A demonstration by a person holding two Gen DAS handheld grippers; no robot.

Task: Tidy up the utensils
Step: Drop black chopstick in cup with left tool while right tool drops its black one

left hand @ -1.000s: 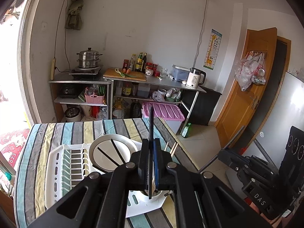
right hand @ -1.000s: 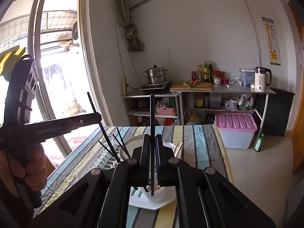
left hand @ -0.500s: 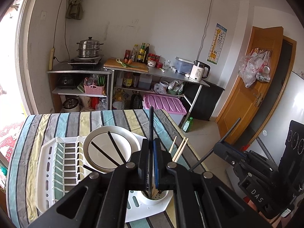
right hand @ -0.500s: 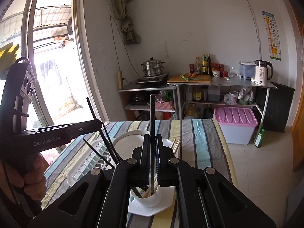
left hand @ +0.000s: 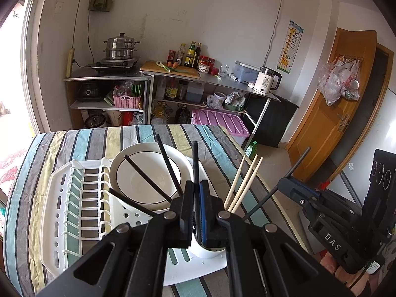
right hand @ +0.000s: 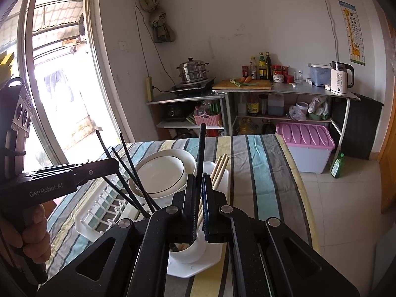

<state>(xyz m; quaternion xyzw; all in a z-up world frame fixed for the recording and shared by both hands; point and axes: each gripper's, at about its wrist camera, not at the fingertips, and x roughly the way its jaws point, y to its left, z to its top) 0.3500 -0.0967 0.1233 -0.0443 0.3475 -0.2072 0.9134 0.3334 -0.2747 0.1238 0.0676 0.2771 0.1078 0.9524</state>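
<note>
A white utensil cup [left hand: 206, 251] sits at the near corner of a white dish rack [left hand: 74, 212] on the striped table. It holds several black chopsticks [left hand: 146, 175] and three wooden chopsticks [left hand: 243, 183]. My left gripper [left hand: 196, 198] is shut on one black chopstick [left hand: 195, 163], upright just above the cup. My right gripper [right hand: 198, 195] is shut on another black chopstick [right hand: 201, 148], its lower end over the cup [right hand: 188, 251]. The right gripper also shows in the left wrist view [left hand: 294, 185], at the right.
A stack of white plates [left hand: 151, 173] stands in the rack behind the cup. The striped tablecloth [right hand: 259, 168] ends at the right above a tiled floor. Shelves with pots, bottles and a kettle [left hand: 267, 80] line the far wall. A pink-lidded bin [right hand: 305, 146] sits on the floor.
Both grippers have moved down and closer to the cup with their black chopsticks. The rack, plates and cup look larger and nearer. The right gripper has come in toward the cup.
</note>
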